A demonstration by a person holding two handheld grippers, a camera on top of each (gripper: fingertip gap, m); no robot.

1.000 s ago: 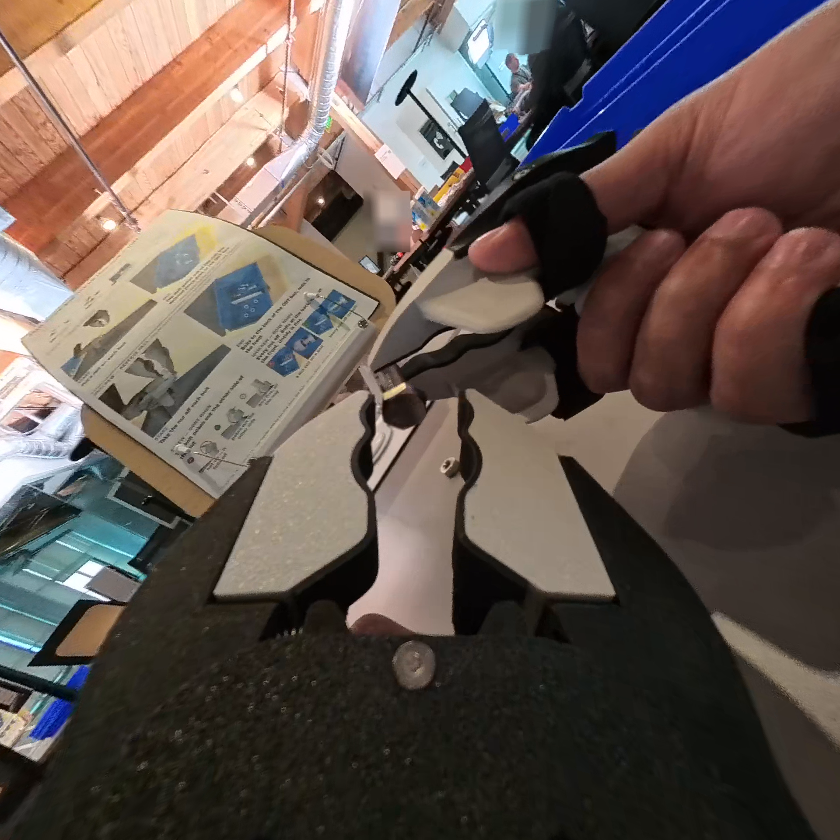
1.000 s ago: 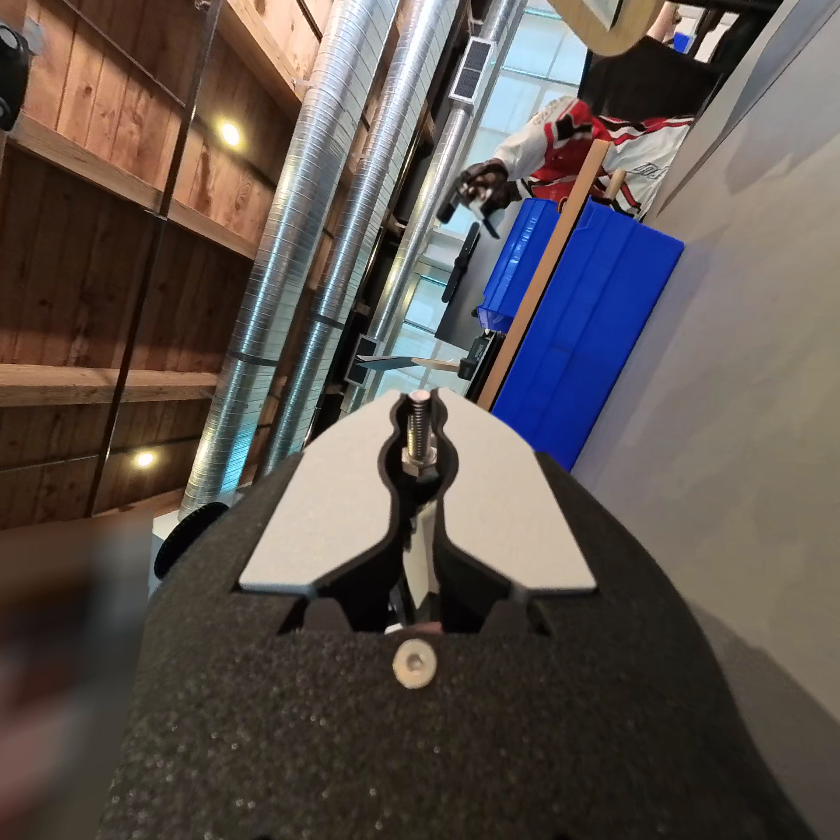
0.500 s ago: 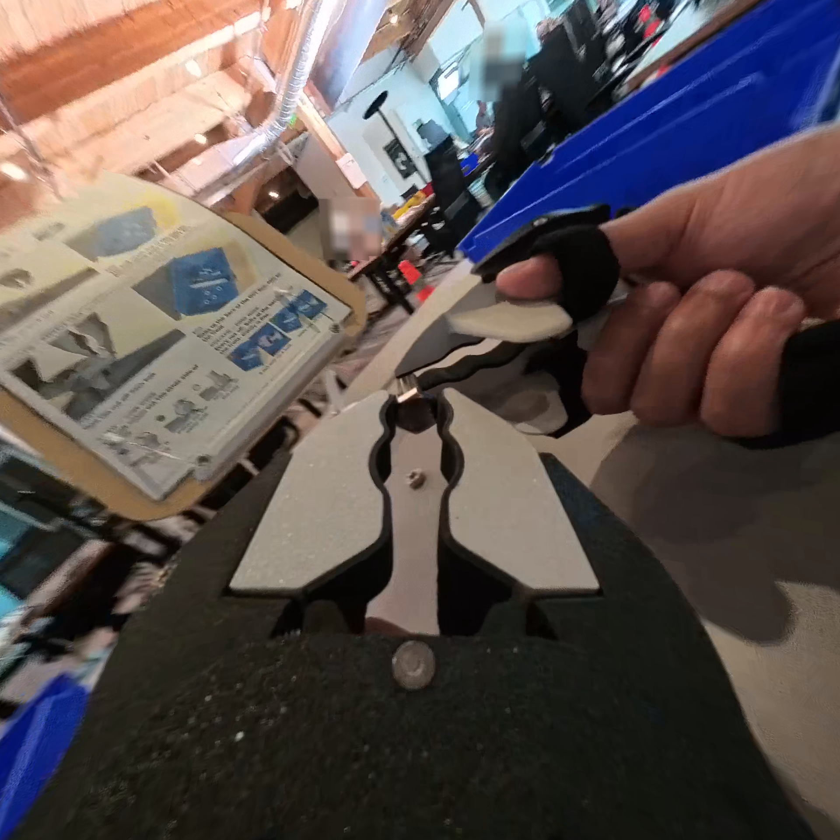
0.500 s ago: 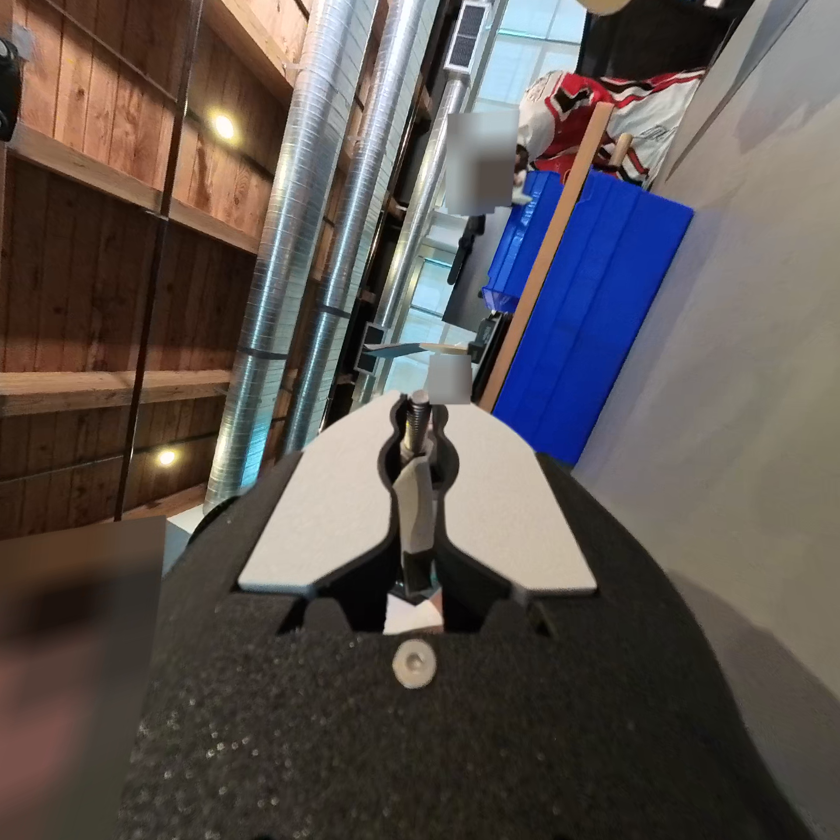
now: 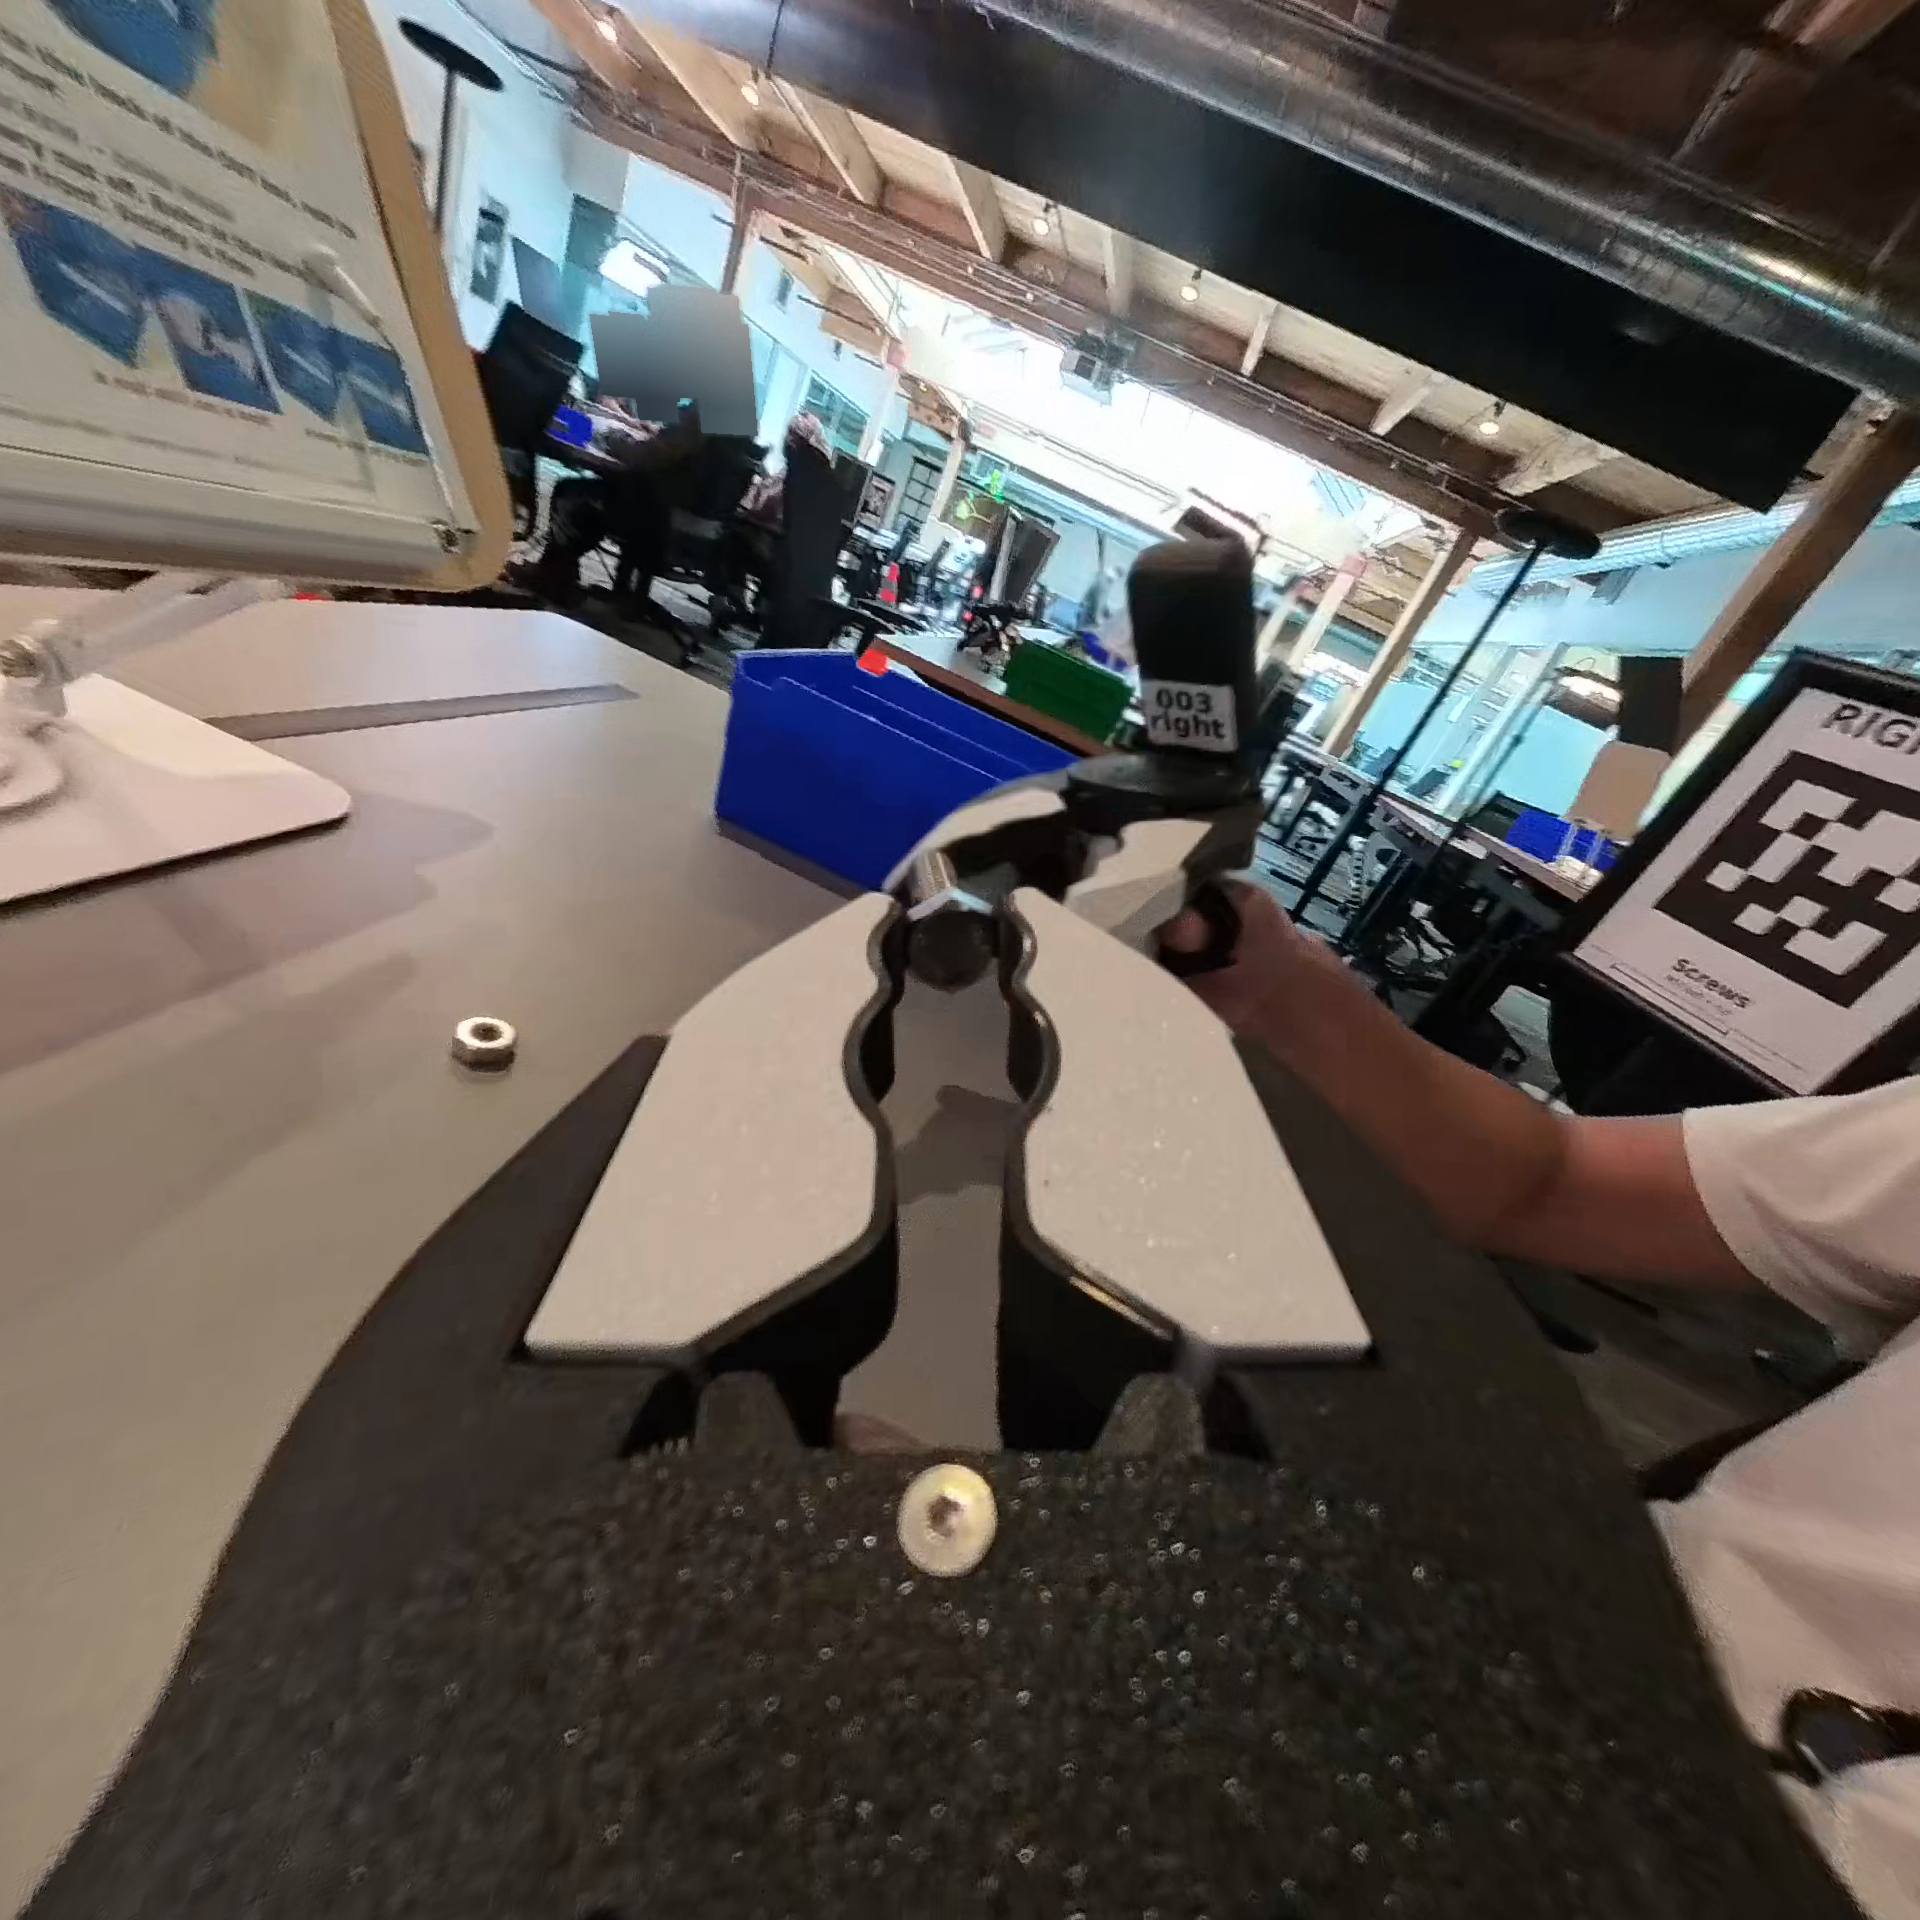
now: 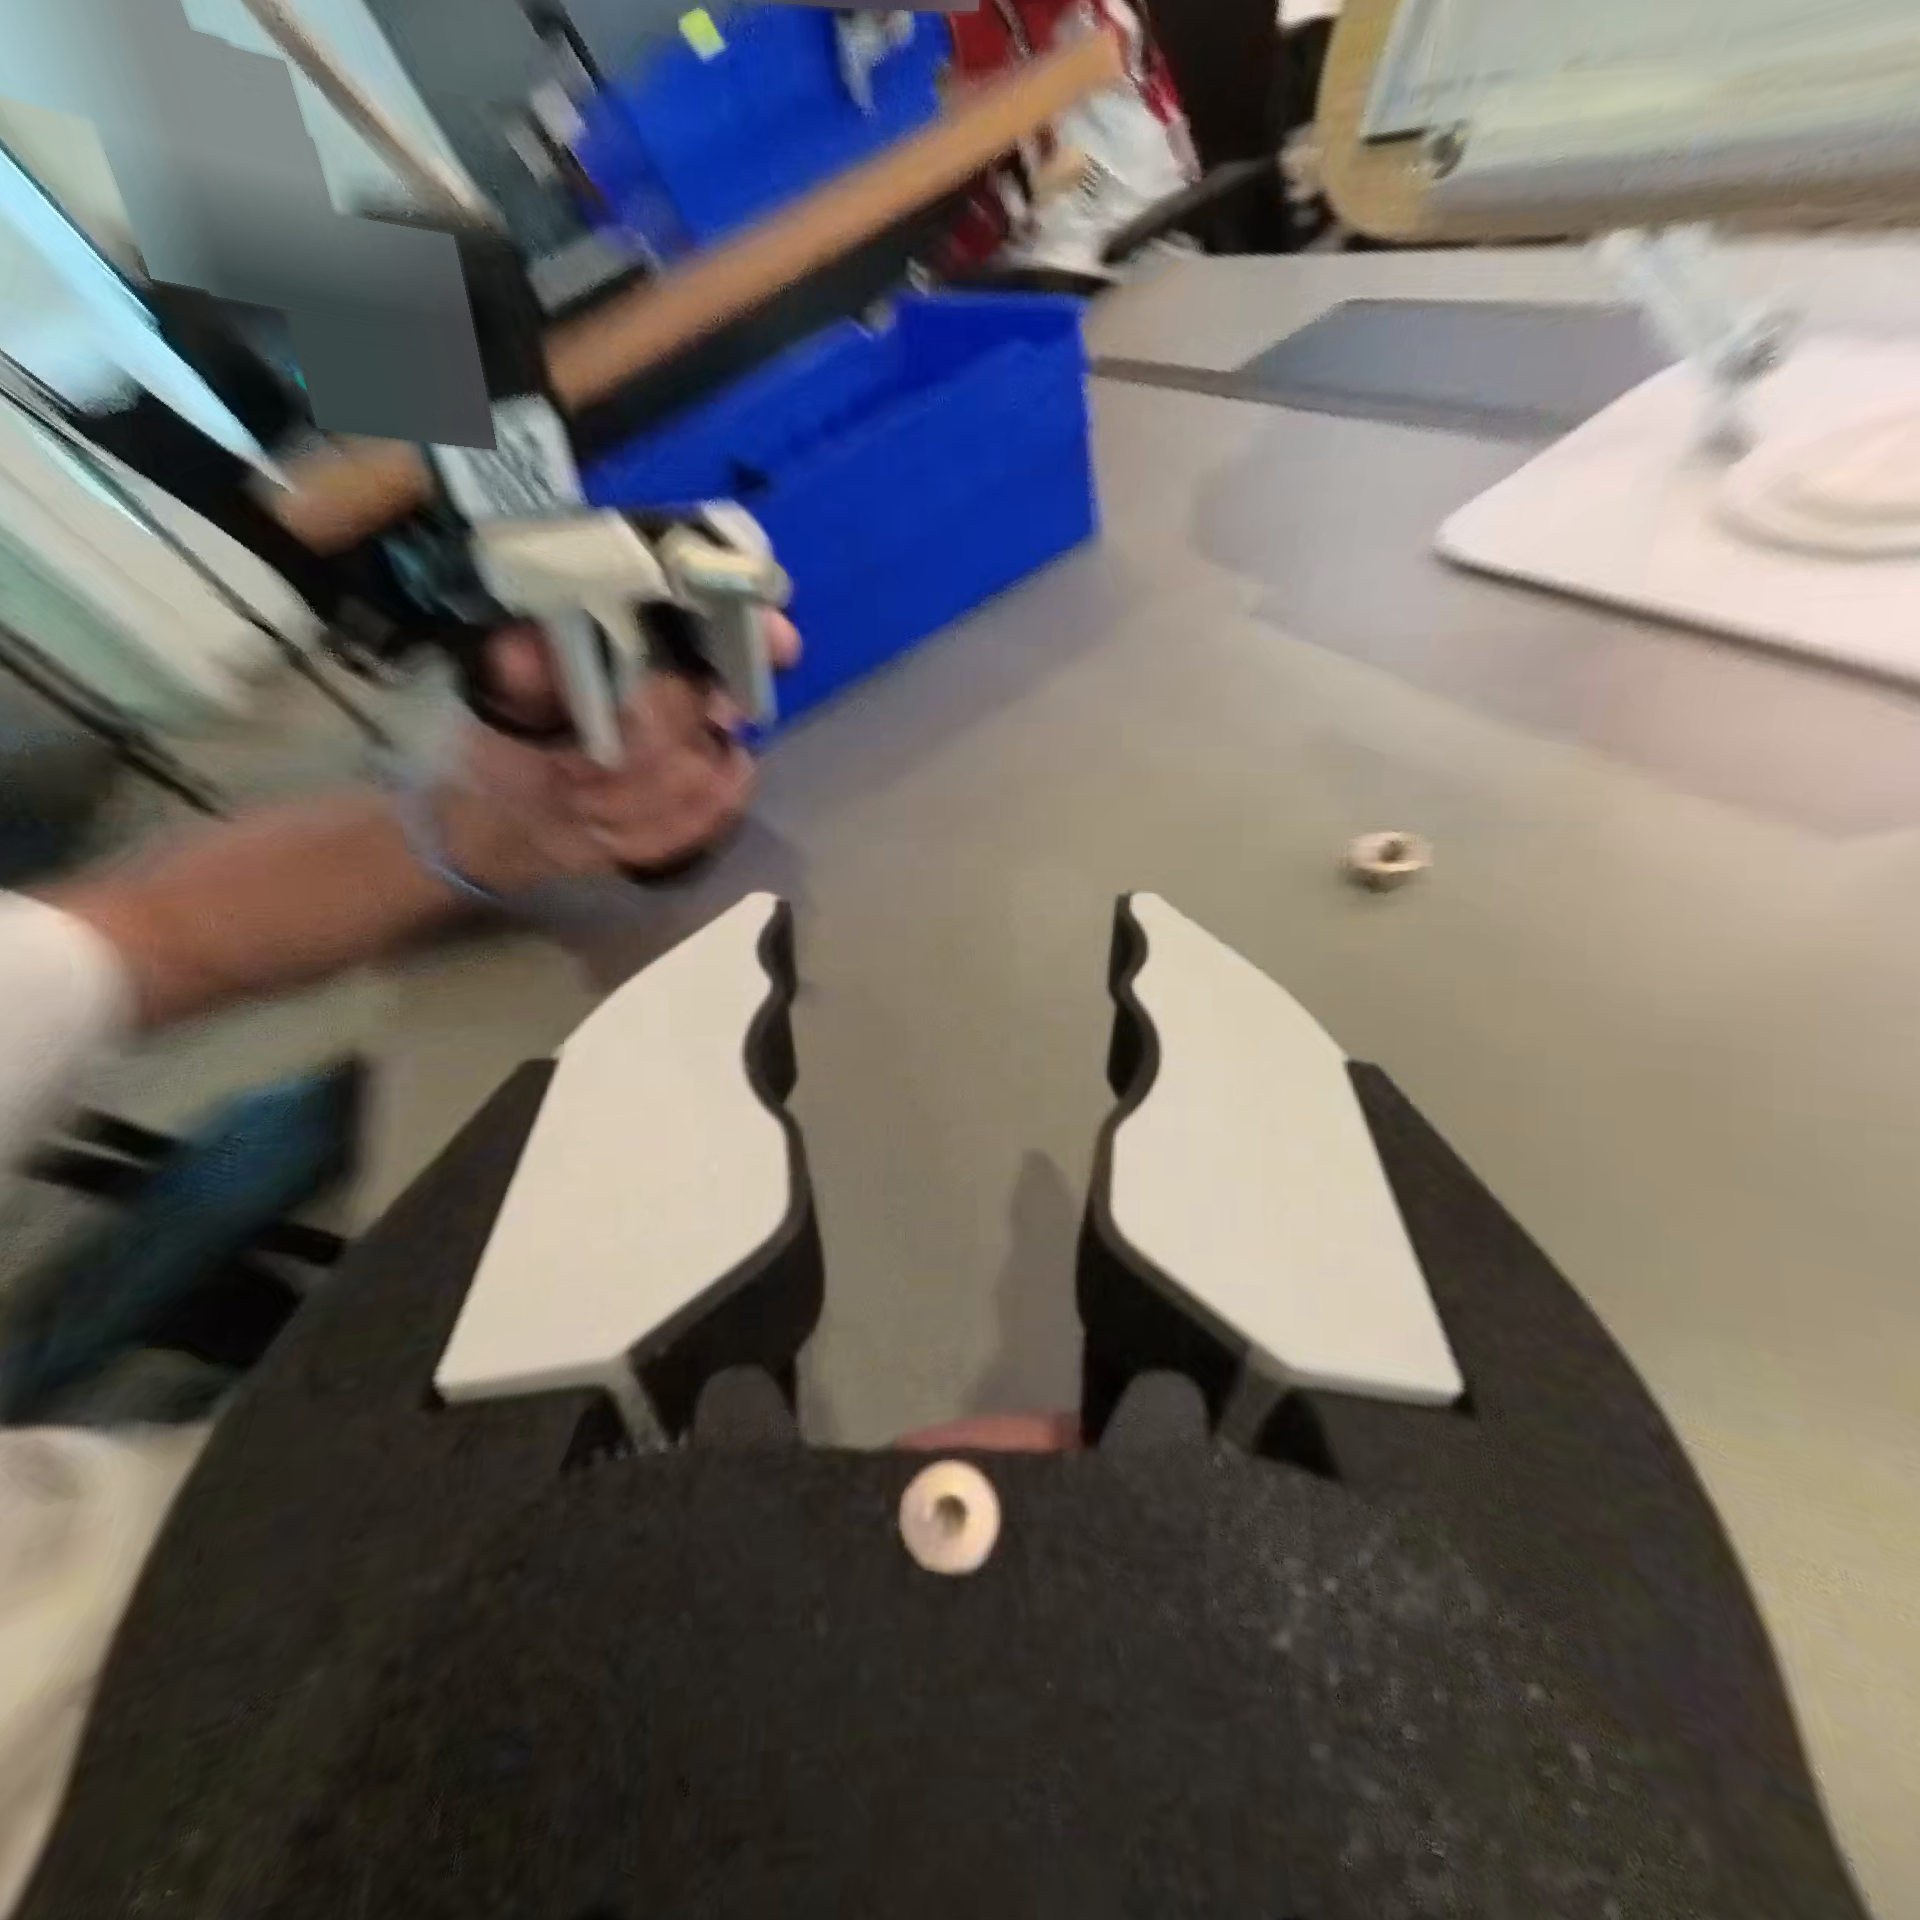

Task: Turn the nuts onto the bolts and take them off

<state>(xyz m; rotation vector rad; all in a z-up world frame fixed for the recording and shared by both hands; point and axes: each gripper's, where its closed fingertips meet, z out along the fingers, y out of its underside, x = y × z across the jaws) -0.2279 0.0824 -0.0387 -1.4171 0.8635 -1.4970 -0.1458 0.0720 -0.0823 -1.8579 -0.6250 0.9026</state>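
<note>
Left gripper pinching a bolt while the right one is standing open over the table

Left wrist view: the left gripper (image 5: 951, 935) is closing its jaws to a narrow slit on a bolt (image 5: 935, 902) at the tips, in front of the blue bin (image 5: 852, 769), likely steadying it for threading; whether a nut is sitting on it I cannot tell. A loose nut (image 5: 483, 1042) is lying on the grey table (image 5: 312, 1195) left of the bin, and an open workshop is stretching behind. Right wrist view, blurred: the right gripper (image 6: 951, 914) is gaping wide and holding nothing, probably freeing itself to fetch the loose nut (image 6: 1387, 860), which is lying nearer than the bin (image 6: 935, 447) and to its right
</note>
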